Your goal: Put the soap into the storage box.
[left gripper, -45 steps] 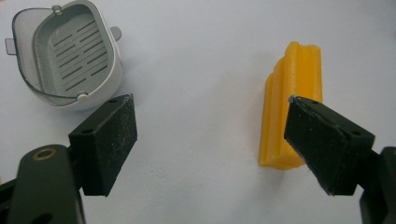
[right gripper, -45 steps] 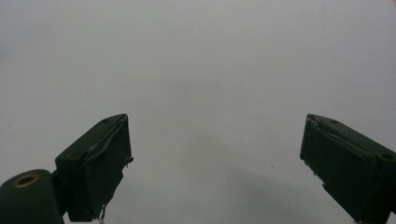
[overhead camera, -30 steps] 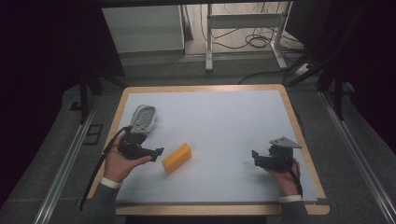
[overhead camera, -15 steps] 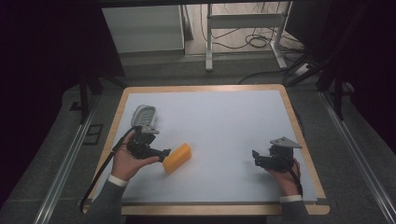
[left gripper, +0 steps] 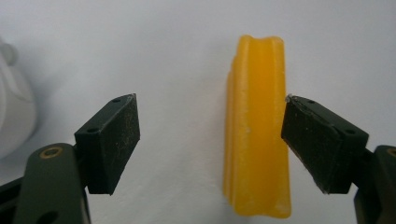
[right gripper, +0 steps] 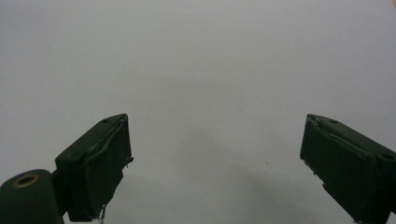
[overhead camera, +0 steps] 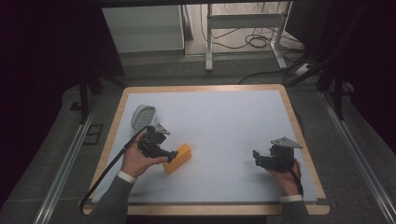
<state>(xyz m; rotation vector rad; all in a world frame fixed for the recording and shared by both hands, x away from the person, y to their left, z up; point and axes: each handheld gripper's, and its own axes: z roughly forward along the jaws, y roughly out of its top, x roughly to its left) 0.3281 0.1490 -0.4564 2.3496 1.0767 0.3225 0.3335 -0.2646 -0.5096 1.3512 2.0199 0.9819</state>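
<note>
The left gripper (left gripper: 212,144) has closed in on the yellow block (left gripper: 257,130); its fingers (left gripper: 112,142) gape apart around it, one touching. Pinching seems next; the right gripper (right gripper: 215,163) idles near the worktop's (overhead camera: 224,116) right edge, fingers apart.

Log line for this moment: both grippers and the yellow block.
left gripper: open, jaws either side of yellow block | right gripper: open, over bare mat | block: lying on mat

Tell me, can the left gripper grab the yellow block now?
Probably yes. The left gripper is open, and the yellow block lies between its jaws, close against one jaw with a gap to the other. Nothing sits in between, so closing should catch it, perhaps a bit off-centre.
</note>
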